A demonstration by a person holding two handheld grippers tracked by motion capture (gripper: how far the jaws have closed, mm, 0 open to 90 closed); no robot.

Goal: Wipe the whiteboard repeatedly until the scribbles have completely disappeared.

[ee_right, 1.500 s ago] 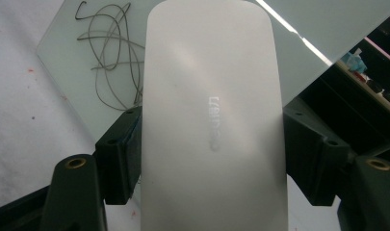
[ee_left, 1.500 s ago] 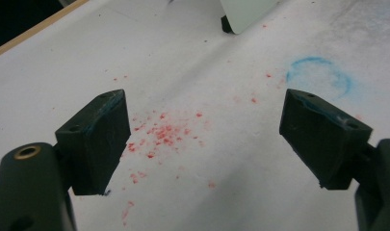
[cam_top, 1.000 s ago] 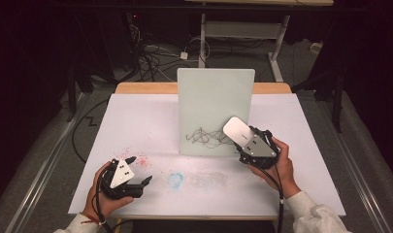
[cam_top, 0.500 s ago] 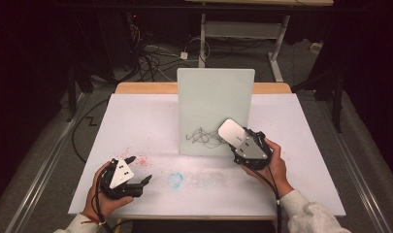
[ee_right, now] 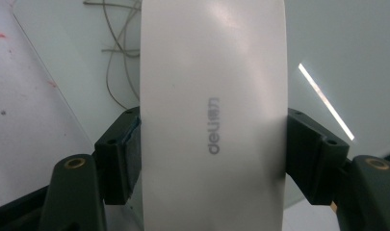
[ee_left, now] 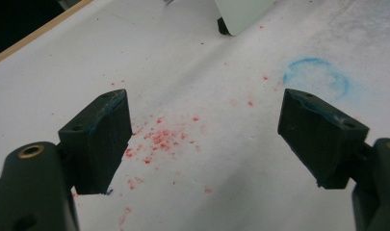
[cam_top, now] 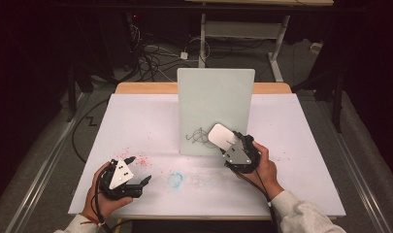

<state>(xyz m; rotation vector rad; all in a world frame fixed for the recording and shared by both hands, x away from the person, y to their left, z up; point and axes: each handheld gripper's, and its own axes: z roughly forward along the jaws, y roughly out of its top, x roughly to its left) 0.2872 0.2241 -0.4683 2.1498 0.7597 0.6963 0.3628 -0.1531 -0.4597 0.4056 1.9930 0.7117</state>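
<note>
Eraser (cam_top: pixel 221 135), clamped in right gripper (cam_top: pixel 233 145), has slid toward 9 o'clock onto board (cam_top: pixel 216 97) scribble (cam_top: pixel 198 136), so wiping looks underway; left gripper (cam_top: pixel 136 172) idles, jaws apart.

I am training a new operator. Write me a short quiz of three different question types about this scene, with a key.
1. True or false: the left gripper is open, with nothing between its jaws.
2. What does the right gripper clamp? A) a marker B) a white eraser printed "deli" C) a cloth
3. Fill in: the eraser is at the upright whiteboard, next to a black ___ drawn on it.

Key: 1 true; 2 B; 3 scribble.
</note>
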